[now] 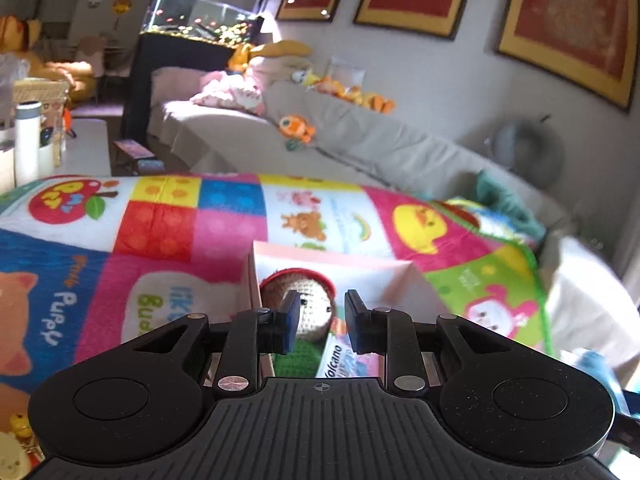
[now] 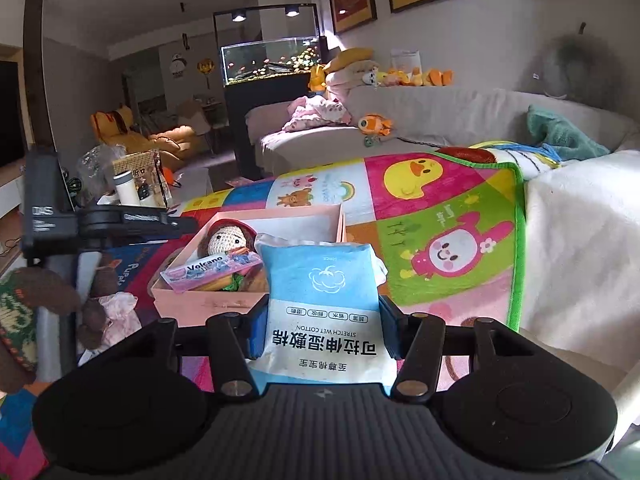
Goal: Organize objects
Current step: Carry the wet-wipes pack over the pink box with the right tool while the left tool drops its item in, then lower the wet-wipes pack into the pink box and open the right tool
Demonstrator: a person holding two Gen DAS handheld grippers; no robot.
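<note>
A: Your right gripper (image 2: 322, 330) is clamped on the blue wet-cotton pack (image 2: 325, 300), one pad on each long edge. The pack's long axis runs straight out along the fingers, toward 12 o'clock.

B: And the pink box (image 2: 208, 300)?

A: At 11 o'clock from that gripper, just beyond the pack's far end, on the patchwork blanket (image 2: 440, 216). The crochet doll (image 2: 228, 240) and the Volcano packet (image 2: 212, 270) already fill the box's left side. Free room, by my read, is the right half.

B: Left side?

A: Your left gripper (image 1: 320, 322) is nearly closed, with nothing between the pads. It sits right over the box, doll at 12 o'clock. Right hand holds the load, so the drop is yours from the right.
</note>
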